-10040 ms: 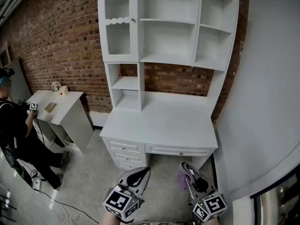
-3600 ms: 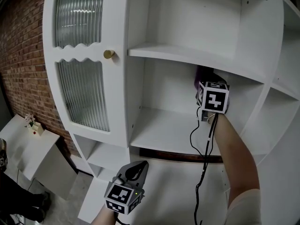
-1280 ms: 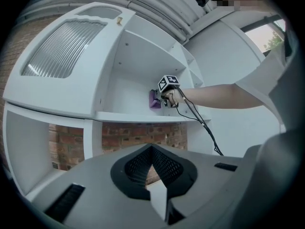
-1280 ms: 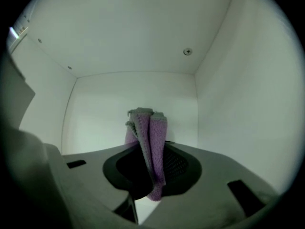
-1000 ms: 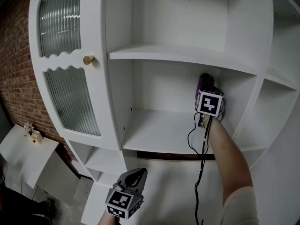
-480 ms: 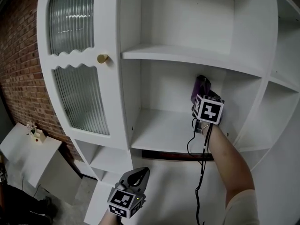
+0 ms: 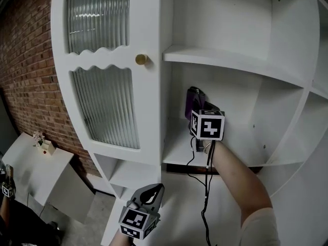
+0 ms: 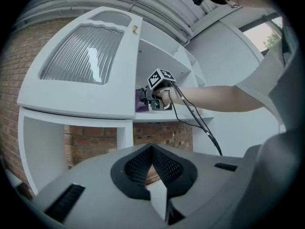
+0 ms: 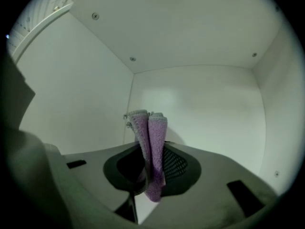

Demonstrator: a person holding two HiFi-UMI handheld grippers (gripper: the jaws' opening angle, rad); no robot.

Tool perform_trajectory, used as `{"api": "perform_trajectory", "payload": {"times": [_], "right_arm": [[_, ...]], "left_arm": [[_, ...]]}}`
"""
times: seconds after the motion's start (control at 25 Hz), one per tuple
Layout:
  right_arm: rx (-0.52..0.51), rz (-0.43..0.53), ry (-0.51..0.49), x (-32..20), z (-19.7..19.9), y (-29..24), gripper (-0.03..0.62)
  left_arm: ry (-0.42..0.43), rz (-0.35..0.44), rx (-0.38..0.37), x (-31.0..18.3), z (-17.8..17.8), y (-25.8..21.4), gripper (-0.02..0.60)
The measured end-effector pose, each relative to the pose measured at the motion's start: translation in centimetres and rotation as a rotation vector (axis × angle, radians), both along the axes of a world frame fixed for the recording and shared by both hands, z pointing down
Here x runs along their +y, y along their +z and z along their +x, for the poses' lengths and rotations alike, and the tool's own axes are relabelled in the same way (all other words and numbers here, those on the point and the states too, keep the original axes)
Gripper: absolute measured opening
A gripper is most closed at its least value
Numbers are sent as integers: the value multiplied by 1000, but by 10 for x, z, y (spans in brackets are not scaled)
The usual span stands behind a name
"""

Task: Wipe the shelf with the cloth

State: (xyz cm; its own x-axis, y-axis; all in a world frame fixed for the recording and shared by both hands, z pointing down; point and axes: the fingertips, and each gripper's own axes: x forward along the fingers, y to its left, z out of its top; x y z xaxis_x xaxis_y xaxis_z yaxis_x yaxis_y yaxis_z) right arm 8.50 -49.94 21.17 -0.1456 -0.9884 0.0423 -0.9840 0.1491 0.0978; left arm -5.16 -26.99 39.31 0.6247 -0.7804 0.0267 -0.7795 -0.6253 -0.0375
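Head view: we find right gripper (image 7: 199, 106) jaws hidden behind its own marker cube (image 7: 207, 125); cloth (image 7: 193, 97) shows only purple top. Bottom edge cuts left gripper (image 7: 150, 195). We judge ornament (image 7: 42, 143) on side table (image 7: 31, 159) too small, possibly flowers.

The folded purple terry cloth (image 9: 152, 142) stands upright, pinched between the jaws of the right hand-held gripper (image 9: 148, 173), its top edges free. It is inside the middle compartment of the white wooden shelf unit (image 7: 233, 64), near the left back corner.
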Motion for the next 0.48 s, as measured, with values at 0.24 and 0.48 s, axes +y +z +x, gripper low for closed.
{"api": "perform_trajectory", "payload": {"times": [0.24, 0.48], "right_arm": [[-48, -71, -53, -22, -48, 23, 84], [-45, -105, -52, -41, -57, 34, 84]], "left_arm": [[-19, -12, 16, -12, -31, 7, 12], [-24, -16, 12, -19, -44, 13, 12]]}}
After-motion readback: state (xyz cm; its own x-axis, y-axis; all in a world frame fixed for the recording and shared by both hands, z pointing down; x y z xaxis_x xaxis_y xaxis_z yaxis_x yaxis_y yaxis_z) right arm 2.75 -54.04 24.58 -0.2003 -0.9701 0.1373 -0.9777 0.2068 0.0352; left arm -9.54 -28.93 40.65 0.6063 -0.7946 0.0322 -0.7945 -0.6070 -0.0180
